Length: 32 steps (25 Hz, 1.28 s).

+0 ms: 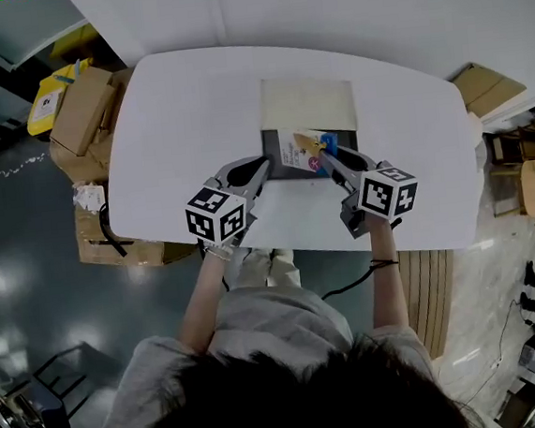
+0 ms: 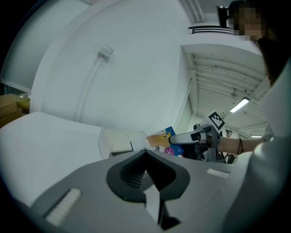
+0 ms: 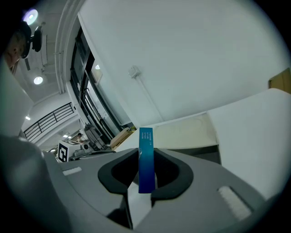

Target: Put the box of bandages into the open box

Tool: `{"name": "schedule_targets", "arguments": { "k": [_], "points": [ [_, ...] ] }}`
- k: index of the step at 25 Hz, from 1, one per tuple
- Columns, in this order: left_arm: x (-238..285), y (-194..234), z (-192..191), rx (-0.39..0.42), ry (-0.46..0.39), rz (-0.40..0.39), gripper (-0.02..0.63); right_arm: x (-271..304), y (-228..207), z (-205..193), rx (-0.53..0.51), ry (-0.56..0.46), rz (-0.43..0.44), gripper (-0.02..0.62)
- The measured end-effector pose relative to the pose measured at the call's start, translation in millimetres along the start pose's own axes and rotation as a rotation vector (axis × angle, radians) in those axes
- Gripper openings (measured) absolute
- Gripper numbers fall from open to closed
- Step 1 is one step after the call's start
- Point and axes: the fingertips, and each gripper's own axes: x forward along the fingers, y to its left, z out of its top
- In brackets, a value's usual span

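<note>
Two grippers work over one white counter (image 1: 174, 123); the layout reads from left to right. Beyond the counter's left edge, brown cartons (image 1: 83, 108) are stacked on the floor and play no part in the task. The left gripper (image 1: 263, 165) sits at the left side of the open box (image 1: 276, 160). Its fingers are together with nothing between them, and whether they touch the wall cannot be told. It carries no load and is judged to be stationed there to steady the open box should it slide. The open box stands at mid-counter with its lid (image 1: 306, 104) folded back toward the far side, which leaves the dark cavity free for entry from above. The bandage box (image 1: 310, 146) is over the right part of that cavity. Whether it already rests on anything inside cannot be told. The right gripper (image 1: 326, 160) has its fingers clamped on the two broad faces of the bandage box, so the narrow blue edge stands upright between them in the right gripper view. This grip is judged to stop the thin carton twisting and to present a slim profile to the opening. The insertion step appears to be in hand, and release is not yet done.
</note>
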Motion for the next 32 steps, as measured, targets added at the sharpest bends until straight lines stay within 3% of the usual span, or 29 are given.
{"name": "schedule_targets", "arguments": {
  "k": [14, 24, 32],
  "points": [
    [7, 21, -16, -0.037, 0.027, 0.011, -0.012, 36, -10, -17, 0.070, 0.152, 0.066, 0.103],
    [15, 14, -27, -0.068, 0.045, 0.006, -0.012, 46, -23, -33, 0.171, 0.252, 0.081, 0.103],
    [20, 11, -28, -0.076, 0.045, 0.008, -0.012, 53, -28, -35, 0.180, 0.298, 0.082, 0.104]
  ]
}}
